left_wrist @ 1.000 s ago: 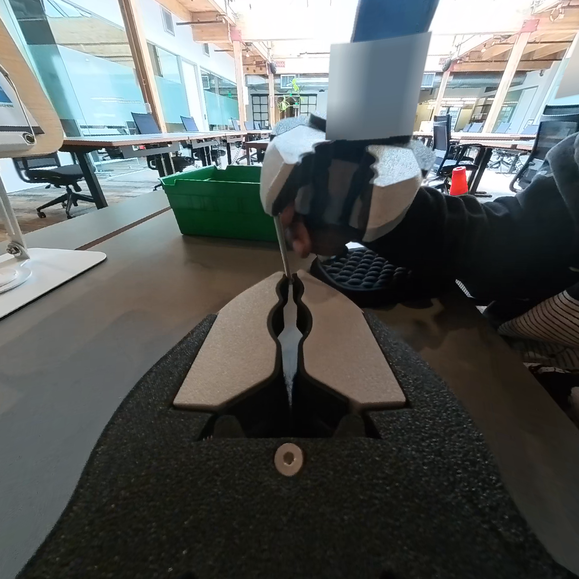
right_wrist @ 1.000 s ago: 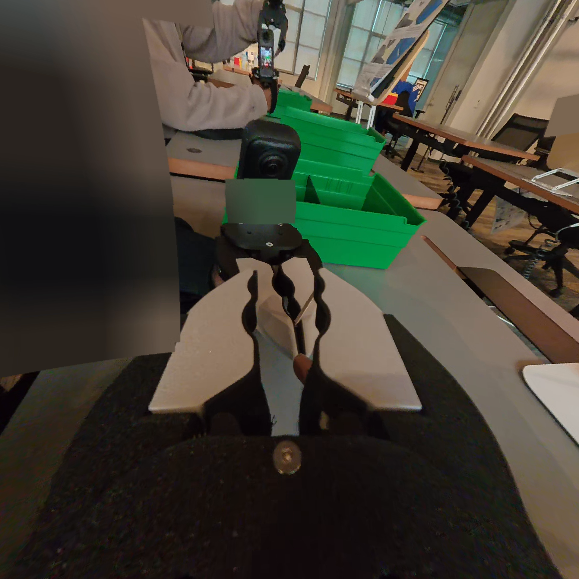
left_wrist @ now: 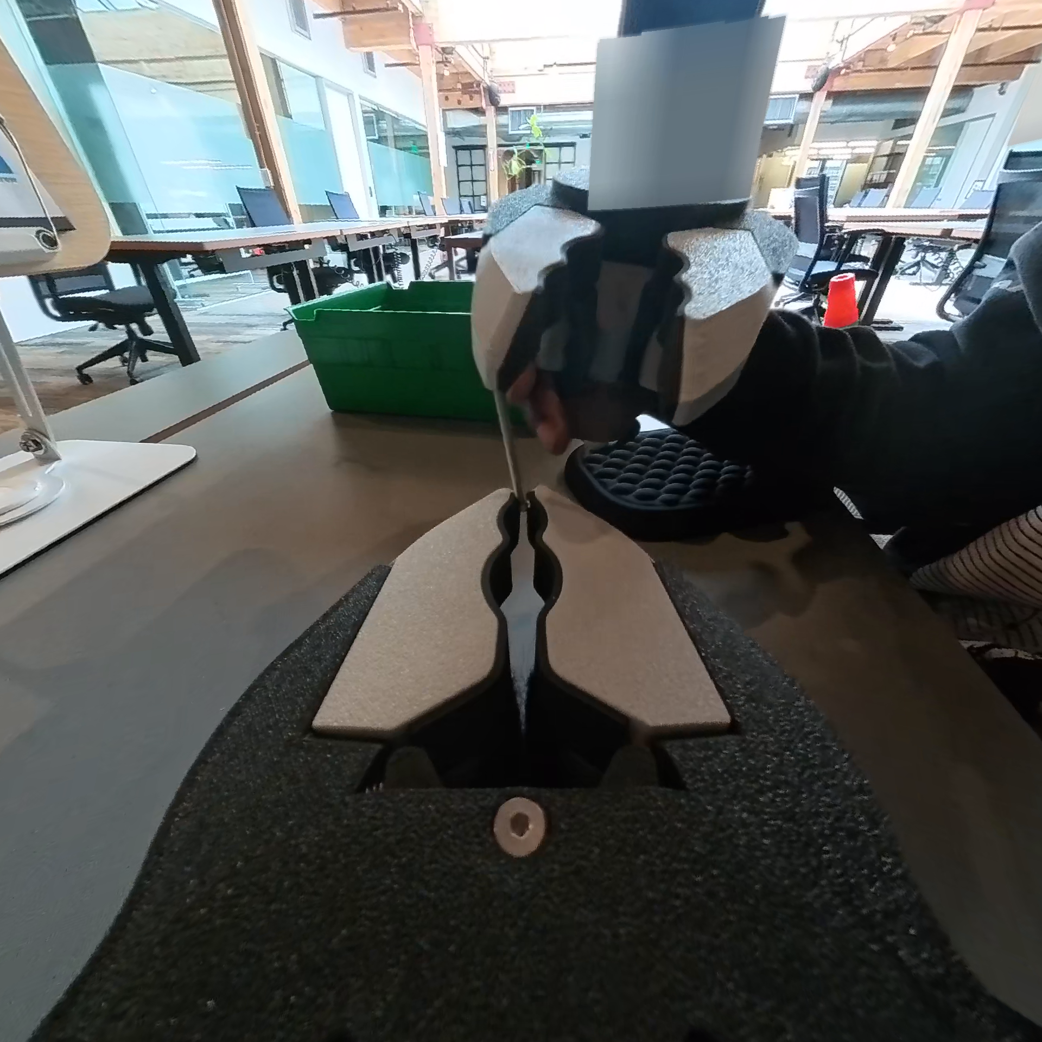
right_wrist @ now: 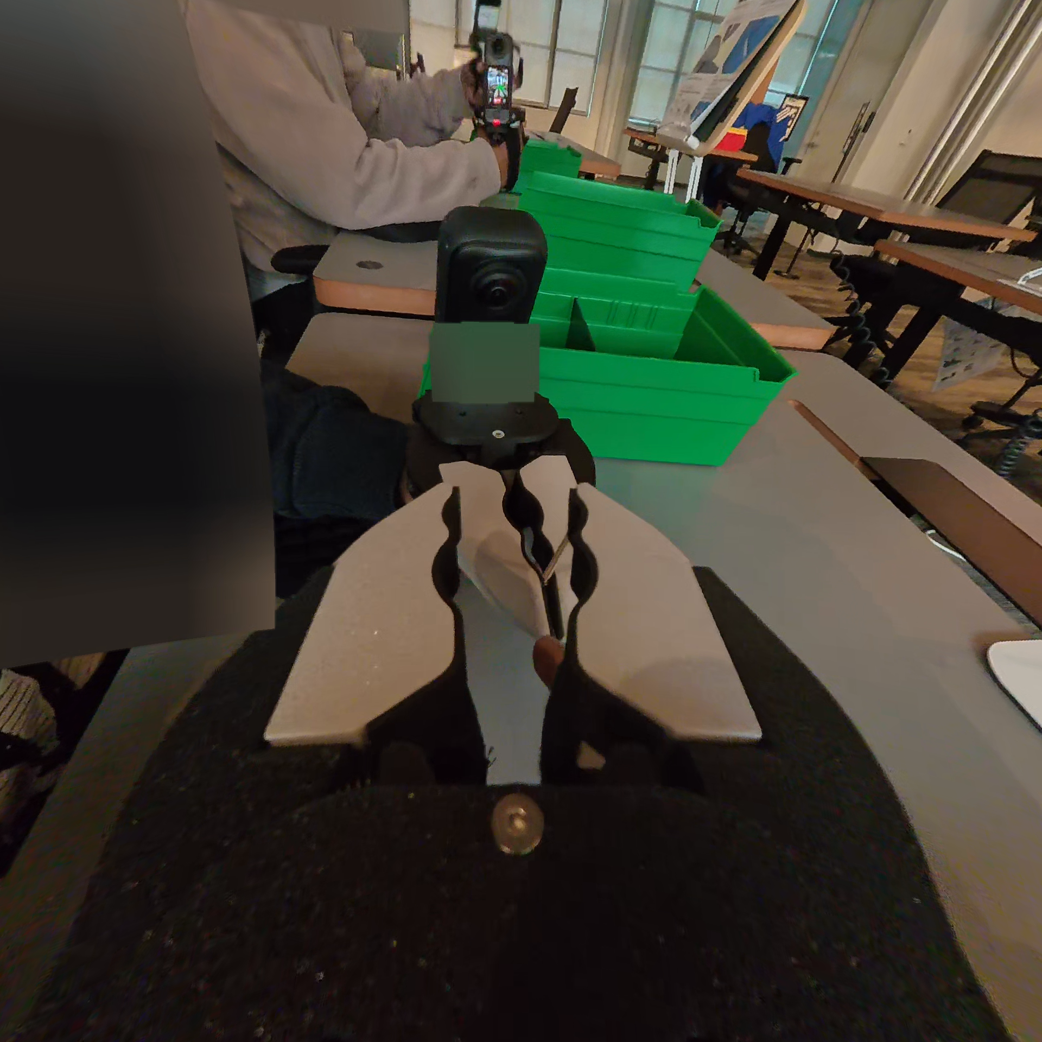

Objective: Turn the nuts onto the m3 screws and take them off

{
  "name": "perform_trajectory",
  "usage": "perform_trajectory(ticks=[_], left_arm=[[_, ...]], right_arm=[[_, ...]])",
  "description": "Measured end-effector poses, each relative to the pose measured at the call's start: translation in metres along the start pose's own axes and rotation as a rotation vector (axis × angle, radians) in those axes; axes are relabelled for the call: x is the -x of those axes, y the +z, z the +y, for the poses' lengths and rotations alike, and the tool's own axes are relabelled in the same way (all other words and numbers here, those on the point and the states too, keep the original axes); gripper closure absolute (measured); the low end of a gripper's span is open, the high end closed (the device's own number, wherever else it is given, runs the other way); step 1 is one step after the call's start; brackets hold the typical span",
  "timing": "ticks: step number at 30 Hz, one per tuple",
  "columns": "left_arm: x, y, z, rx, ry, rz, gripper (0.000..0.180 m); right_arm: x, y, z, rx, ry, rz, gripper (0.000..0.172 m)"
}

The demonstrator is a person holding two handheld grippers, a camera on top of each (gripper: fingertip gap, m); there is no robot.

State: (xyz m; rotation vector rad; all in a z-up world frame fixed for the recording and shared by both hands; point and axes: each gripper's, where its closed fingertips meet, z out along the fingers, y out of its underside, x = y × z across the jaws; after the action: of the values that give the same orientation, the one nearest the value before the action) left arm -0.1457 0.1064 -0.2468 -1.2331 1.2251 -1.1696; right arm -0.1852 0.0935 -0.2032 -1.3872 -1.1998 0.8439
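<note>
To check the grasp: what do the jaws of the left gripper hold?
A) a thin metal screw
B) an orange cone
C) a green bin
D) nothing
A: the left gripper has its jaws closed on the lower end of a thin metal screw.

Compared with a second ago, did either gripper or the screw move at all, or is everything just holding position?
Almost nothing changed. The left gripper stays shut on the thin screw, which leans the same way toward the right gripper. The right gripper stays open, facing the left one at about the same spot. A fingertip still shows between its fingers. The green bin and the table are unchanged.
</note>
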Motion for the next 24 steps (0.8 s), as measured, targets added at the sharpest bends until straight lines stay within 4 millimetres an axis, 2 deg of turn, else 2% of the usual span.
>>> perform_trajectory(ticks=[5, 12, 24], left_arm=[[0.0010, -0.0015, -0.0022, -0.017, -0.006, -0.003, 0.179], [0.0021, -0.0039, -0.0063, -0.048, -0.018, -0.006, 0.179], [0.0032, -0.0038, -0.0061, -0.047, -0.020, -0.012, 0.179]], right_arm=[[-0.0066, -0.0065, -0.0098, -0.087, 0.024, 0.026, 0.133], [-0.0084, -0.0038, -0.0022, -0.092, 0.056, 0.032, 0.132], [-0.0075, -0.0068, -0.0050, -0.112, 0.054, 0.030, 0.139]])
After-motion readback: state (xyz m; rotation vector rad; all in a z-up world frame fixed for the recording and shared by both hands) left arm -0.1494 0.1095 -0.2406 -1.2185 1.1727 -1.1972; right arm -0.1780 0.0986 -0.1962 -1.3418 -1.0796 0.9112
